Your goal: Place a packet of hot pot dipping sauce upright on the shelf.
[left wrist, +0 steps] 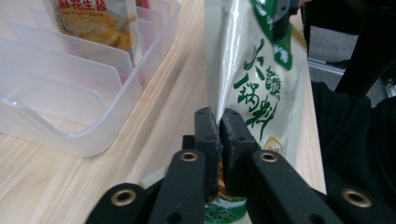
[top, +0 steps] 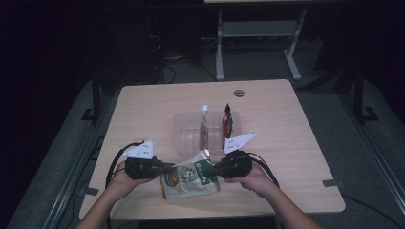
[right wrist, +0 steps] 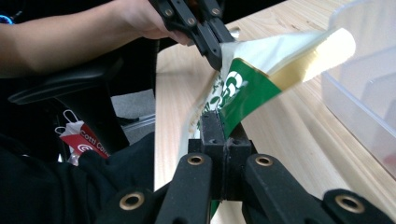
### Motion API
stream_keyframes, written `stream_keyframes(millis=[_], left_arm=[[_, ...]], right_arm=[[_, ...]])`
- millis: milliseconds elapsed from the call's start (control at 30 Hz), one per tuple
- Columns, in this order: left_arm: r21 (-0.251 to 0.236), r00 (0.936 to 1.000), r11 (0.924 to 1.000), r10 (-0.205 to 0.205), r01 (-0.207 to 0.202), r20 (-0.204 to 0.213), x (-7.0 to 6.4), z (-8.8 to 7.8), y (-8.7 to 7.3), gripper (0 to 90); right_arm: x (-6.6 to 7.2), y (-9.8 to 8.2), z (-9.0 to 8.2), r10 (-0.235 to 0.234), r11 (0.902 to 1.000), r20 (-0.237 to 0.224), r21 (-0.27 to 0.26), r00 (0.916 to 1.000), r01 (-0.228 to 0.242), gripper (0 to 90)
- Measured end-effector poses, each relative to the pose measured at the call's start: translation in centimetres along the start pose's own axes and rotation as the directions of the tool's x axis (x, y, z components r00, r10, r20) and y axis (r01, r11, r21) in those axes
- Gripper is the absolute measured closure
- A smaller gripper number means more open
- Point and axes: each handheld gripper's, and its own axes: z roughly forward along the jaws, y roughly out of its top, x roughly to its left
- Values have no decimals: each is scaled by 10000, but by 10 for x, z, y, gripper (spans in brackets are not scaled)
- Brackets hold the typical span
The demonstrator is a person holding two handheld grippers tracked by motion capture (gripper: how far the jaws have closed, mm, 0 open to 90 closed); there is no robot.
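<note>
Right gripper (right wrist: 223, 122) behind: red paper bag (right wrist: 86, 141) under table.

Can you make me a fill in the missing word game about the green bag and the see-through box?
1. Both grippers are pinching the same ____ and white pouch.
2. The clear box on the table has ____ packets standing in it.
3. The left gripper has its jaws ____ on the pouch's edge.

Missing words: green; two; shut

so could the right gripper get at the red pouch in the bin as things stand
Probably not yet: the right gripper is shut on the green pouch. The red pouch stands unblocked in the bin just beyond.
</note>
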Motion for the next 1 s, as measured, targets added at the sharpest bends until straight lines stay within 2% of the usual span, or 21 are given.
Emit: stream_keyframes(millis=[133, 200, 300, 333, 367, 400, 467, 533, 600, 700, 800, 867, 1000], left_arm=[[31, 9998, 10000, 48, -47, -191, 0, 0, 1, 788], [-17, 9995, 9999, -103, 103, -295, 0, -2, 1, 717], [-134, 9976, 9999, -113, 104, -682, -1, -11, 3, 649], [-134, 9976, 9999, -113, 104, -682, -1, -11, 3, 657], [-269, 9956, 9996, -85, 60, -934, -3, -18, 4, 667], [-269, 9956, 9996, -85, 60, -934, -3, -18, 4, 675], [-423, 9953, 9991, -144, 104, -954, -3, -24, 5, 763], [-431, 9980, 9990, -169, 142, -610, -5, -25, 7, 856], [-335, 9991, 9994, -50, 36, -416, -8, -21, 9, 894], [-272, 9999, 9996, -62, 58, -144, -12, -14, 12, 895], [-236, 9999, 9997, -103, 102, -46, -16, -8, 15, 894], [-30, 9998, 9999, 166, -165, 109, -22, 2, 20, 894], [34, 9992, 9995, 319, -319, 247, -28, 10, 25, 896]], right_arm=[[4, 4, -1, -118, 9998, -197, -146, 9997, 115, 900], [5, 5, -2, -132, 9996, -310, -261, 9994, 124, 900], [6, 6, -6, -90, 9993, -291, -378, 9995, 79, 900], [6, 6, -6, -90, 9993, -291, -378, 9995, 79, 900], [7, 6, -8, -110, 9986, -340, -525, 9994, 92, 900], [7, 6, -8, -110, 9986, -340, -525, 9994, 92, 900], [8, 8, -13, -69, 9976, -376, -697, 9993, 42, 900], [9, 9, -15, -115, 9967, -396, -803, 9991, 83, 900], [11, 11, -17, -177, 9963, -404, -853, 9990, 142, 900], [13, 13, -18, -298, 9953, -401, -935, 9988, 259, 900], [14, 14, -19, -329, 9950, -368, -955, 9988, 292, 900], [17, 17, -18, -444, 9938, -415, -1042, 9982, 399, 900], [20, 20, -16, -536, 9927, -564, -1111, 9970, 471, 900]])
